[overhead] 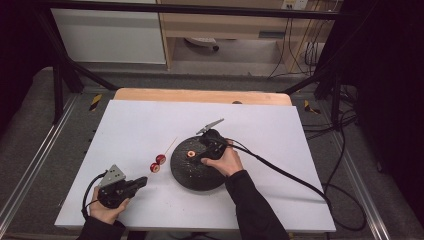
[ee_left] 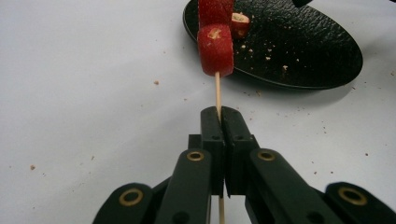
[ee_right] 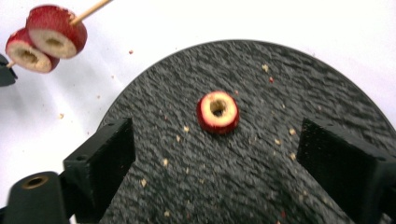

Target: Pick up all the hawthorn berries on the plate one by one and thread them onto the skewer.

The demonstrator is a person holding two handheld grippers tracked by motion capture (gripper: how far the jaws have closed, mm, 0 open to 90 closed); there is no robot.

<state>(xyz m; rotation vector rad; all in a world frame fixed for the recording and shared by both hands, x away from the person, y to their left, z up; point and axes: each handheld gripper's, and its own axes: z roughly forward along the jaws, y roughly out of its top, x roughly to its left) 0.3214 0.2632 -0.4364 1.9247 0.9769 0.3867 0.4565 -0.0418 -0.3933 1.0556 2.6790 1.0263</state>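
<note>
Left hand-held gripper (ee_left: 219, 114) clamps one skewer (ee_left: 217, 91) | two slices (ee_left: 215, 49) skewered | right hand-held gripper (ee_right: 215, 154) apart | one slice (ee_right: 217, 112) on plate (ee_right: 280, 84)

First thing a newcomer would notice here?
Two red fruit slices threaded on a thin wooden skewer, which the left hand-held gripper clamps at the table's near left. Then the round black plate mid-table, with one cored red slice lying on it, and the right hand-held gripper open above it.

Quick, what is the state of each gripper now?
Left gripper: closed on the skewer with two red fruit slices.
Right gripper: open, empty, over the black plate.
</note>
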